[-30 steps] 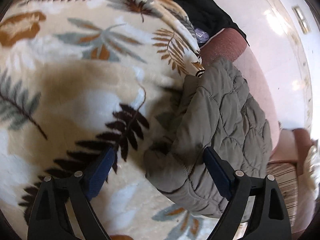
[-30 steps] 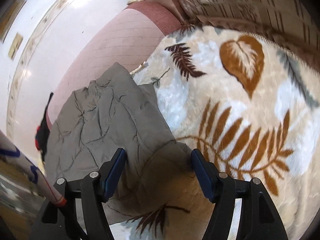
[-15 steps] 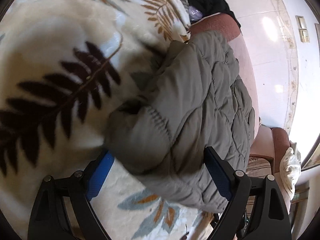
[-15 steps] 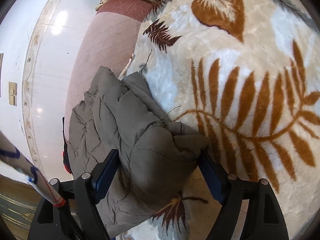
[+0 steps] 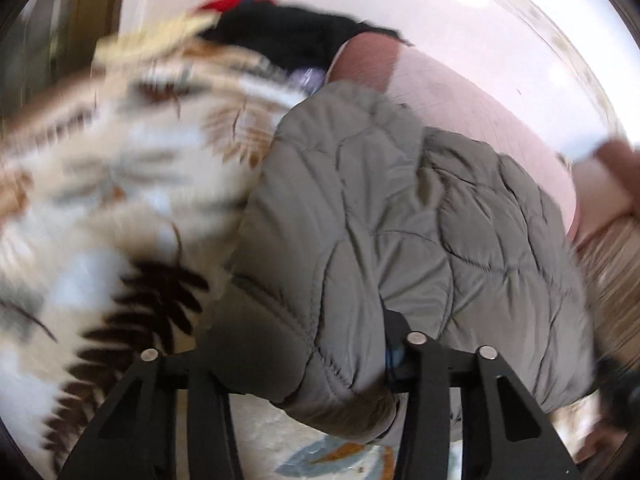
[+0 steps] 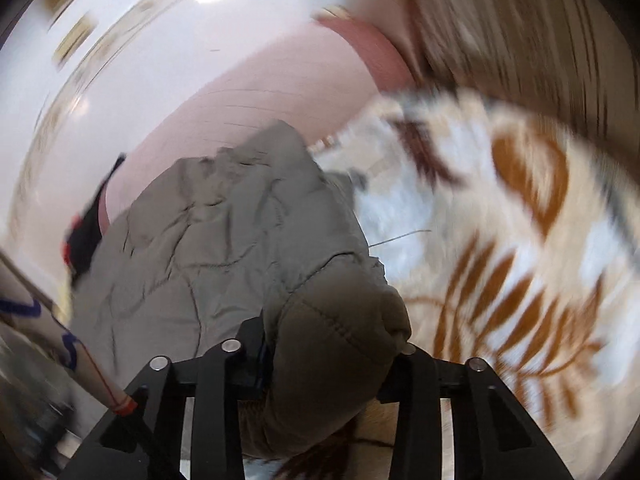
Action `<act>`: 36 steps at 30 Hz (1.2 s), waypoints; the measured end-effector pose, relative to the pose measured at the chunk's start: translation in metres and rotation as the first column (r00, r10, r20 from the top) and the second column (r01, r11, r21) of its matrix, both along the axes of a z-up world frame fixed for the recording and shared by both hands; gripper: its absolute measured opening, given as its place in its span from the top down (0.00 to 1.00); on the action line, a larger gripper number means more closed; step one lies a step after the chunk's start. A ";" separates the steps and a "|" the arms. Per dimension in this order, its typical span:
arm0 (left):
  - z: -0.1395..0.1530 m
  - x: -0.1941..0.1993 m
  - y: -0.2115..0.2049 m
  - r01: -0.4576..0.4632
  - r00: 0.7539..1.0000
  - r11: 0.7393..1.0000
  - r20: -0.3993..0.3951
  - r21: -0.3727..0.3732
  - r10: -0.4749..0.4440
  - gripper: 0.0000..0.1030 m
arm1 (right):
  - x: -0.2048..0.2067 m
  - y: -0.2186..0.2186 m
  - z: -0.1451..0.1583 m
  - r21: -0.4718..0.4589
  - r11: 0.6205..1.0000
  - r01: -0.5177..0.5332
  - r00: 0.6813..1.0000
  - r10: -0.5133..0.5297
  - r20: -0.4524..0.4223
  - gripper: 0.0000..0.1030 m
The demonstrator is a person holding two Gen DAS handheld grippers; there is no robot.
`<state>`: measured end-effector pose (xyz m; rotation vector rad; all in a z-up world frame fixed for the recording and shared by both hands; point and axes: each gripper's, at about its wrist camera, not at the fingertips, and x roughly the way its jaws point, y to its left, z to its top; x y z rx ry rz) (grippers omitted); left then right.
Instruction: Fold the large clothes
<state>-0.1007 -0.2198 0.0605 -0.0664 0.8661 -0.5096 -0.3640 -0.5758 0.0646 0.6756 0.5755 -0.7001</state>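
Observation:
A grey-green quilted jacket (image 5: pixel 400 216) lies bunched on a cream fleece blanket with a leaf print (image 5: pixel 100 208). My left gripper (image 5: pixel 304 356) is shut on a thick fold at the jacket's near edge; the cloth bulges between the jaws and hides the pads. In the right wrist view the same jacket (image 6: pixel 192 240) fills the left half. My right gripper (image 6: pixel 332 356) is shut on another padded fold of it, over the blanket (image 6: pixel 500 240). Both views are motion-blurred.
A pink sofa arm (image 5: pixel 460 100) runs behind the jacket, also in the right wrist view (image 6: pixel 260 92). Dark clothes with a red patch (image 5: pixel 280 28) lie at the blanket's far end. A striped cushion (image 6: pixel 520 28) is at the upper right. Shiny floor lies beyond.
Both grippers went from open around the jacket's edge to shut on folds of it. Both are now lifting, and the views have swung up and blurred.

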 end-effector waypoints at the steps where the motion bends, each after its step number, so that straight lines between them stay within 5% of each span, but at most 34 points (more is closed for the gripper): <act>1: 0.006 -0.006 -0.002 0.008 0.999 1.000 0.034 0.023 -0.009 0.60 | 0.001 0.008 0.008 -0.050 0.999 -0.014 1.000 0.014 -0.014 0.65; 12: 0.058 -0.071 0.044 0.019 0.994 1.000 0.104 -0.007 -0.018 0.62 | -0.042 0.062 0.068 -0.152 0.985 -0.081 0.996 0.085 0.025 0.66; 18: 0.045 -0.139 0.100 0.023 0.997 1.000 0.076 0.002 -0.023 0.60 | -0.113 0.101 0.061 -0.112 0.988 -0.106 0.993 0.112 0.044 0.66; 21: 0.026 -0.153 0.124 0.016 1.000 1.000 -0.001 0.015 -0.016 0.49 | -0.138 0.104 0.039 -0.034 0.994 -0.099 0.995 0.100 0.016 0.59; 25: 0.014 -0.146 0.154 -0.038 0.987 0.995 -0.160 -0.095 0.023 0.41 | -0.164 0.081 0.012 0.213 0.976 -0.033 0.998 0.021 0.056 0.46; 28: 0.017 -0.146 0.178 -0.105 0.979 0.975 -0.194 -0.196 0.067 0.39 | -0.185 0.073 0.010 0.278 0.960 0.022 0.993 -0.052 0.103 0.39; 32: 0.041 -0.158 0.196 -0.225 0.974 0.962 -0.022 -0.152 0.224 0.39 | -0.210 0.077 0.028 0.145 0.979 0.144 0.982 -0.160 0.102 0.39; 36: 0.059 -0.184 0.147 -0.119 0.974 0.992 0.193 -0.031 0.123 0.39 | -0.174 0.111 0.058 -0.103 0.994 0.026 0.998 -0.019 0.063 0.39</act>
